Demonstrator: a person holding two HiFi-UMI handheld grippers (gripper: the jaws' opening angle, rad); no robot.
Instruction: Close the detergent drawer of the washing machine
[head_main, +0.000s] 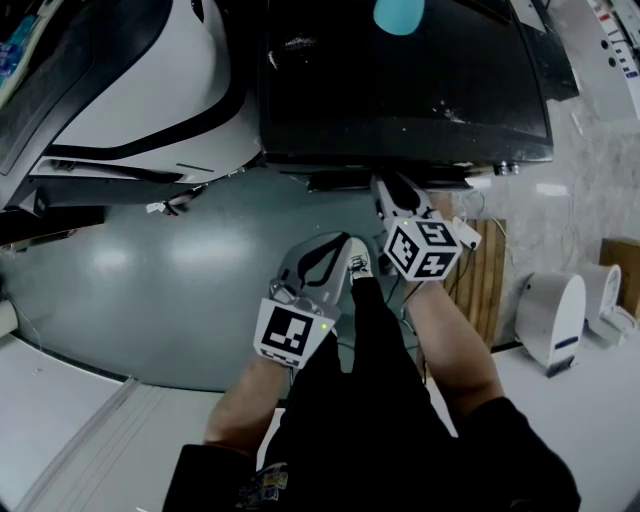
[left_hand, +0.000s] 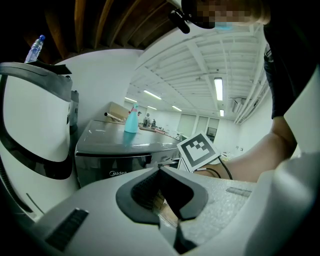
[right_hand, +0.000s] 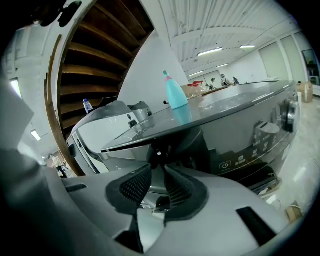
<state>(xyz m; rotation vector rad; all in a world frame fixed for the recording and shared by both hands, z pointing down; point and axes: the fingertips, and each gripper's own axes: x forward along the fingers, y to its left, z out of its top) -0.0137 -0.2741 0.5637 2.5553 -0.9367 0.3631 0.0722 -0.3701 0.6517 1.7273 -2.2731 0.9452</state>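
Note:
The dark washing machine (head_main: 400, 90) stands at the top of the head view with a teal bottle (head_main: 398, 15) on its lid. Under its front edge a dark drawer front (head_main: 340, 181) sticks out a little. My right gripper (head_main: 388, 192) reaches to that front edge. In the right gripper view its jaws (right_hand: 156, 152) stand narrowly apart, tips at a dark part (right_hand: 185, 145) under the lid; I cannot tell whether they press on it. My left gripper (head_main: 325, 255) hangs lower and further back over the floor, shut and empty (left_hand: 162, 172).
A big white machine (head_main: 130, 80) fills the left. Right of the washer lie a wooden pallet (head_main: 485, 270) and a small white appliance (head_main: 555, 315). Grey floor (head_main: 150, 280) spreads below. A water bottle (right_hand: 88, 106) stands on the white machine.

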